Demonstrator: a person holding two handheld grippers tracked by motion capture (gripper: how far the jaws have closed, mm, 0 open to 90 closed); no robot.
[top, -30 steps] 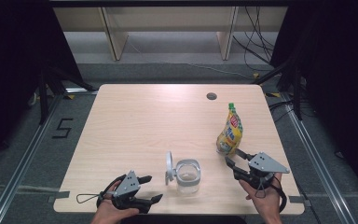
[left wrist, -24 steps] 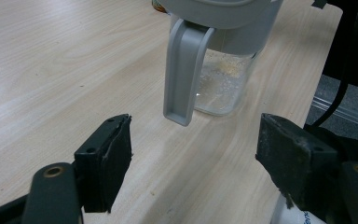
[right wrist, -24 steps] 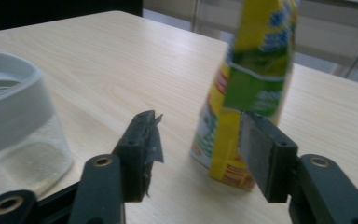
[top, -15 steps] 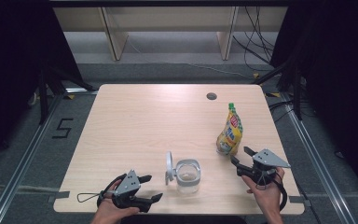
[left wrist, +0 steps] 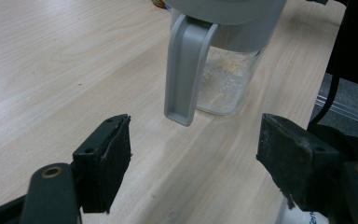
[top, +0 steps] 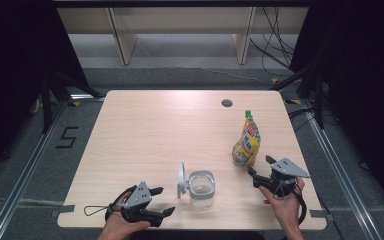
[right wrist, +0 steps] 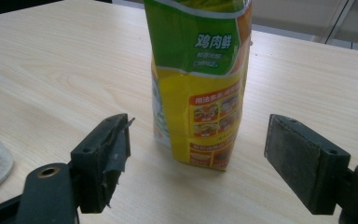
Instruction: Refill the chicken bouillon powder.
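1. Table: light wood top with rounded corners, on dark grey floor. A round grommet hole sits near its far edge, right of centre.

2. Right gripper: held in the person's right hand at the near right of the table. Jaws spread wide, nothing between them. They point toward the pouch and stop just short of it. In the right gripper view the pouch stands between and beyond the two black pads, touching neither.

3. Left gripper: held in the left hand at the near left edge. Jaws wide apart and empty, pointing right toward the pitcher. Its cable loops out to the left over the table edge. In the left gripper view the pitcher's handle hangs ahead of the gap, apart from both pads.

4. Pouch: yellow and green, printed, with a green cap; stands upright at the right side of the table, just beyond the right gripper. Chinese lettering and small food photos show on it in the right gripper view.

5. Pitcher: clear body, grey top and handle, stands near the front edge at centre, between the two grippers. The handle faces left. A thin pale residue lies in the bottom, seen in the left gripper view.
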